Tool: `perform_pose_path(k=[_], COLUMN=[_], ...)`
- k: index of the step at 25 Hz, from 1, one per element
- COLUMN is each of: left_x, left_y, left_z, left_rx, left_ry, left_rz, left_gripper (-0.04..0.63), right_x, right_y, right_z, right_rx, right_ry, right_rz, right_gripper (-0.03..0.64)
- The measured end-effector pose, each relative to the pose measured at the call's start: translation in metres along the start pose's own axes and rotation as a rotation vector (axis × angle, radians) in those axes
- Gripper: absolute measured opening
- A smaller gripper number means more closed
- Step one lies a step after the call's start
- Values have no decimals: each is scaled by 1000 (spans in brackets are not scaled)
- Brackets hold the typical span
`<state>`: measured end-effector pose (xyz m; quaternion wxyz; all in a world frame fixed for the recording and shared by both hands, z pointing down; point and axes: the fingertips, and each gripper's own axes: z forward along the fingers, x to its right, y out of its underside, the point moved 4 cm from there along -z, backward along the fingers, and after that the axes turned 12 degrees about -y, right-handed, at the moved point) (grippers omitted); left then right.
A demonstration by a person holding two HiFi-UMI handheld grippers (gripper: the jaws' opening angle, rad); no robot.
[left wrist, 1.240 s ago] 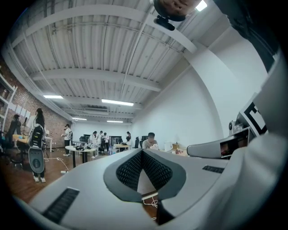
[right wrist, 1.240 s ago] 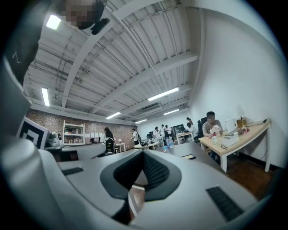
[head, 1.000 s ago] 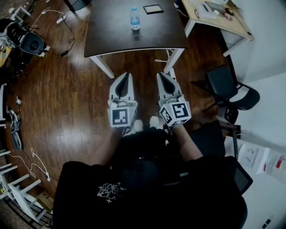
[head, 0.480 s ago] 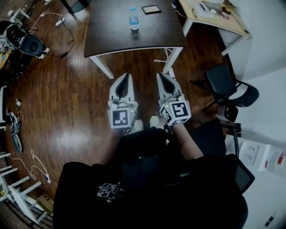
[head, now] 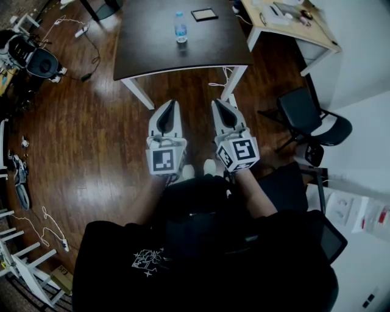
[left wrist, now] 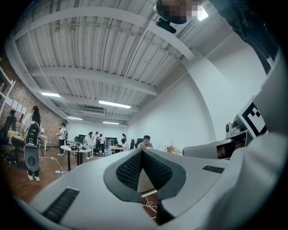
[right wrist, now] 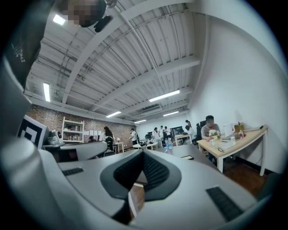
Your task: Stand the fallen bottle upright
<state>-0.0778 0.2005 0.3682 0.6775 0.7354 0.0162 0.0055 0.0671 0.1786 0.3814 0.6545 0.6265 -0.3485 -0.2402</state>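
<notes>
A clear water bottle (head: 180, 27) with a blue cap stands upright on the dark table (head: 152, 49) at the top of the head view. Both grippers are held level, side by side, in front of the person's body and well short of the table. My left gripper (head: 171, 103) is shut with nothing in it. So is my right gripper (head: 216, 102). In the left gripper view the black pads (left wrist: 135, 168) meet at the tip (left wrist: 142, 150). The right gripper view shows the same closed tip (right wrist: 143, 152).
A small dark tablet (head: 203, 13) lies on the table behind the bottle. A light desk (head: 292, 21) stands at the top right and a black chair (head: 311, 125) at the right. Cables and gear (head: 36, 58) lie on the wood floor at left.
Both grippers stay where they were, still shut. Only the head view has drifted slightly.
</notes>
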Motion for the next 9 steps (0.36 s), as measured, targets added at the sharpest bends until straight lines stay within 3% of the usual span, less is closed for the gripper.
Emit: perform_pose_path(k=[9], left_x=[0], left_y=[-3], left_z=[2], left_rx=[15], left_ry=[-8], left_rz=[4], left_gripper=[-2], right_x=[1], right_y=[-1], right_z=[-2], right_rx=[2], right_ry=[-2], right_rz=[2], right_gripper=[18])
